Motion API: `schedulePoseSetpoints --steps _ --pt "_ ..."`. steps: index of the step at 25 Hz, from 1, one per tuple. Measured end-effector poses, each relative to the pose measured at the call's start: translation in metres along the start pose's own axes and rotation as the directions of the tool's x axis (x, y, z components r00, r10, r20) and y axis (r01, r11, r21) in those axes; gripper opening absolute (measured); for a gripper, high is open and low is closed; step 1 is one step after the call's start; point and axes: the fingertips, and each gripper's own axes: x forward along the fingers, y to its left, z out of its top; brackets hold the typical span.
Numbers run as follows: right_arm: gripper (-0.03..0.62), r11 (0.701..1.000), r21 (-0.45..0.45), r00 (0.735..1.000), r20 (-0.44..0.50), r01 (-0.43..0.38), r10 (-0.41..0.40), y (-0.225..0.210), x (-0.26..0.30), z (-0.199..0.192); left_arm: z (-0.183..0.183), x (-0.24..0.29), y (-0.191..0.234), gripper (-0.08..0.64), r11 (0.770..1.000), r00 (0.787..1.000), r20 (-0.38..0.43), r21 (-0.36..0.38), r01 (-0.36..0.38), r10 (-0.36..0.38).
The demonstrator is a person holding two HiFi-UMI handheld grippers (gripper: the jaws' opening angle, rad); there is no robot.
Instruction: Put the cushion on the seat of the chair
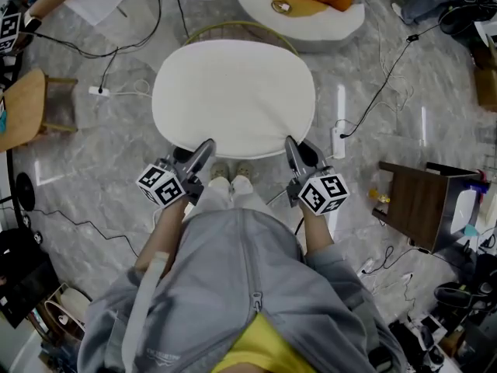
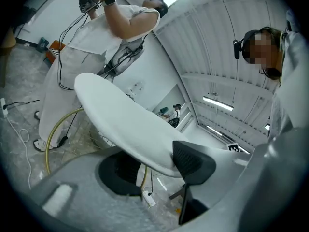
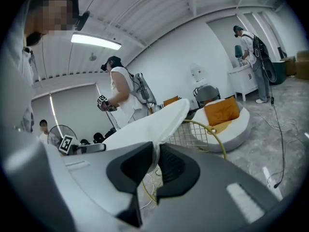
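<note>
The white cushion (image 1: pixel 233 95) lies across the yellow-rimmed wire chair (image 1: pixel 233 25) on a grey marble floor (image 1: pixel 116 154) strewn with cables (image 1: pixel 380 92). The right gripper (image 1: pixel 293 148) pinches its near edge. The left gripper (image 1: pixel 205 149) has its jaws loosely apart around that edge.

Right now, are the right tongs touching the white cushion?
Touching. The right gripper view shows the right tongs closed on the edge of the cushion, with the white fabric pinched between them and no gap.
</note>
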Motion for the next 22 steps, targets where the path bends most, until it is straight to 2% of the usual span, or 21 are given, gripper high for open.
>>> schedulePoseSetpoints --steps 7,15,22 --pt "0.032 0.998 0.005 0.992 -0.114 0.057 -0.056 -0.023 0.021 -0.042 -0.031 0.01 0.035 0.158 0.997 0.995 -0.079 -0.026 -0.07 0.068" --pt "0.034 0.993 0.025 0.971 -0.214 0.111 -0.104 -0.057 0.047 -0.093 -0.072 0.026 0.078 0.149 0.993 0.983 -0.152 -0.037 -0.113 0.107" --pt "0.034 0.99 0.008 0.953 -0.27 0.143 -0.136 -0.084 0.072 -0.127 -0.103 0.038 0.112 0.147 0.988 0.975 -0.174 -0.05 -0.147 0.137"
